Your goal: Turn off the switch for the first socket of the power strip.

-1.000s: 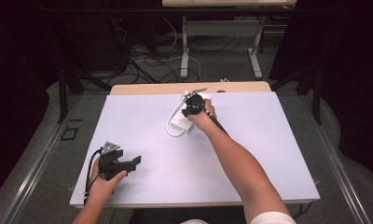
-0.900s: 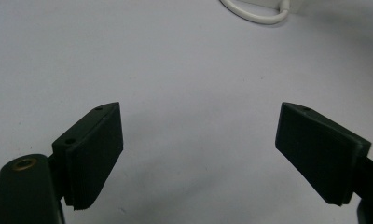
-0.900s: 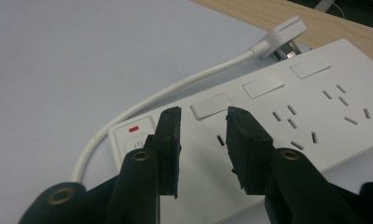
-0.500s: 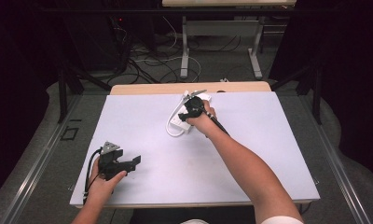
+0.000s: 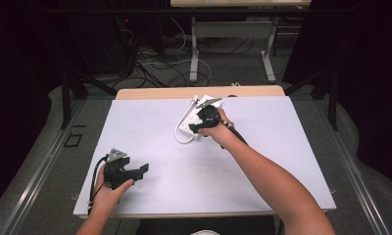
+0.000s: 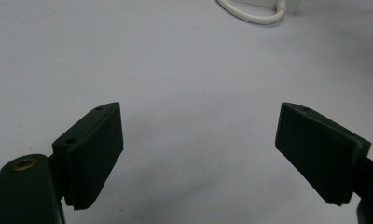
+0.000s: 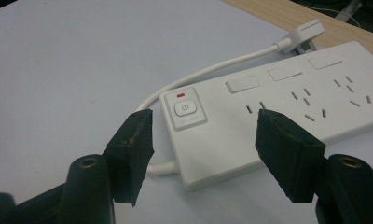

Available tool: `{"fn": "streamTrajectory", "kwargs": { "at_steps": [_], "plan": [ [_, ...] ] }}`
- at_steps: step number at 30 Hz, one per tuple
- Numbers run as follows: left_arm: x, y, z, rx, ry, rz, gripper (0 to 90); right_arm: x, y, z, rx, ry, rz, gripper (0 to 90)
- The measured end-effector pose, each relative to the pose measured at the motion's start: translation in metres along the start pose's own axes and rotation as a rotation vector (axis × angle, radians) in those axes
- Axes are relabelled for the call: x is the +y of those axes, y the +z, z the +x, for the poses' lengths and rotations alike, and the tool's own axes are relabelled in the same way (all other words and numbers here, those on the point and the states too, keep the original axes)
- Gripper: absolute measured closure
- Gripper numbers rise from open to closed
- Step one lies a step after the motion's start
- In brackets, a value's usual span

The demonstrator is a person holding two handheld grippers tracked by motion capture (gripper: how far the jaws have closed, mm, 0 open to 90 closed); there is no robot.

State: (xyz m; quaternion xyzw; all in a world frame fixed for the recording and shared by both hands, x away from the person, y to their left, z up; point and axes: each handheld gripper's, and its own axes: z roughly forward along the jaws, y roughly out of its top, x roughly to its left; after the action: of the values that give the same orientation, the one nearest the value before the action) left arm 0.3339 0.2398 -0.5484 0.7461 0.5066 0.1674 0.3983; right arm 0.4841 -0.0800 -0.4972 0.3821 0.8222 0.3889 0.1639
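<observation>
Two black grippers over a pale worktop (image 5: 262,161). The right gripper (image 7: 203,140), jaws just opened, straddles the switch end of the white plastic power strip (image 7: 278,107) at 12 o'clock without touching it, so the strip is likely released. The left gripper (image 5: 135,171), at 7 o'clock, gapes empty.

1. The worktop (image 5: 135,122) has a pale, matte surface, with a bare wooden strip along its far edge.
2. A white power strip (image 7: 287,121) lies flat near that far edge (its cord (image 7: 212,70) curls beside it, plug (image 7: 306,35) on the wood).
</observation>
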Motion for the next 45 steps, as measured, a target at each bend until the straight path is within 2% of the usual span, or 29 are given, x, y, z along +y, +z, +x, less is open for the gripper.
{"fn": "streamTrajectory", "kwargs": {
  "at_steps": [4,5,7,11,15,17,21,25,27,33,42,45],
  "plan": [
    [0.0,0.0,0.0,-0.003,-0.001,0.004,15.2,-0.004,-0.009,-0.002,0.007,0.009,0.019,36.1],
    [0.0,0.0,0.0,-0.004,-0.002,0.003,15.2,-0.006,-0.01,-0.002,0.008,0.011,0.009,36.1],
    [0.0,-0.001,0.001,-0.004,0.003,0.006,15.2,-0.009,-0.015,-0.004,0.009,0.0,0.02,35.7],
    [0.0,0.0,-0.001,-0.002,-0.005,-0.006,15.3,-0.015,-0.024,-0.004,0.011,-0.015,0.022,28.8],
    [0.0,0.0,-0.002,-0.003,-0.01,-0.007,15.2,-0.023,-0.033,-0.001,0.005,0.014,-0.015,22.3],
    [0.0,0.0,-0.002,-0.003,-0.009,-0.007,15.3,-0.027,-0.037,-0.001,0.013,0.009,-0.027,19.7],
    [0.0,0.0,-0.002,-0.003,-0.01,-0.008,15.3,-0.034,-0.047,-0.002,0.02,0.022,-0.029,15.2],
    [0.0,0.001,-0.002,-0.003,-0.009,-0.008,15.3,-0.042,-0.056,-0.005,-0.003,0.012,-0.042,13.2],
    [0.0,0.001,-0.002,-0.003,-0.011,-0.006,15.3,-0.046,-0.061,-0.006,-0.01,0.019,-0.034,8.7],
    [0.0,0.001,-0.002,0.0,-0.01,-0.008,15.2,-0.061,-0.074,-0.01,-0.035,-0.013,-0.039,0.0],
    [0.0,0.001,-0.002,0.004,-0.009,-0.011,15.2,-0.087,-0.094,-0.01,-0.085,-0.039,-0.014,0.0],
    [0.0,0.0,-0.002,0.002,-0.011,-0.006,15.2,-0.097,-0.098,-0.01,-0.087,-0.035,-0.036,0.0]
  ]
}}
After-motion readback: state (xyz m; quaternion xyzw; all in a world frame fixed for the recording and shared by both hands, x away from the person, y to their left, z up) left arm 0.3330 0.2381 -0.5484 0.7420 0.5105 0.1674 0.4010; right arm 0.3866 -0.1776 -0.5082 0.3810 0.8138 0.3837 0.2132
